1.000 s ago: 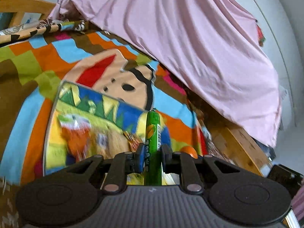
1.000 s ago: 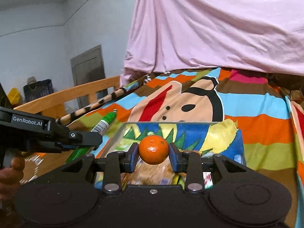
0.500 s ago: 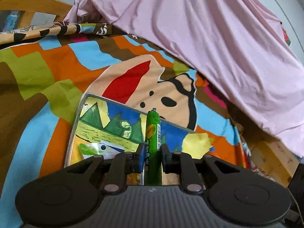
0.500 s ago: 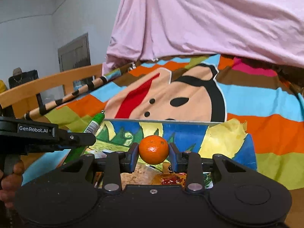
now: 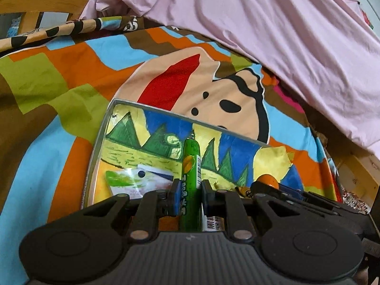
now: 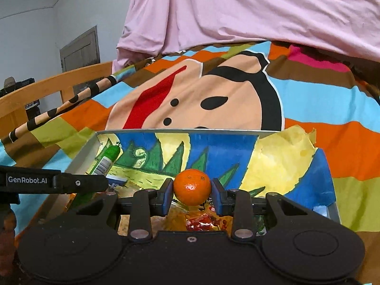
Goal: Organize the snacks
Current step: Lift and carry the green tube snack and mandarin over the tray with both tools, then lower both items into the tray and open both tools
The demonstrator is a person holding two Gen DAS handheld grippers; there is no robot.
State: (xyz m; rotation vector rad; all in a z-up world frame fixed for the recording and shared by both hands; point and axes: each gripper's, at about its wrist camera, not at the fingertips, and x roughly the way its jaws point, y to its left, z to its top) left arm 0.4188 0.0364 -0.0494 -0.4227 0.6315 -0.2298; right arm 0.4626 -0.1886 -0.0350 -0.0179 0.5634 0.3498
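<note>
Gripping green tube [image 5: 191, 166], orange [image 6: 192, 186]

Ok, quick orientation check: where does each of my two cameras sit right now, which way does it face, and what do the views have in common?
Left wrist: sits behind the left gripper, looking forward and down over the green stick snack it clamps, into the tray; the right gripper's side shows at lower right.
Right wrist: sits behind the right gripper, facing the same way over the mandarin it clamps; the left gripper and a hand show at left.
Shared: tray, both snacks, cartoon blanket, pink sheet.
</note>
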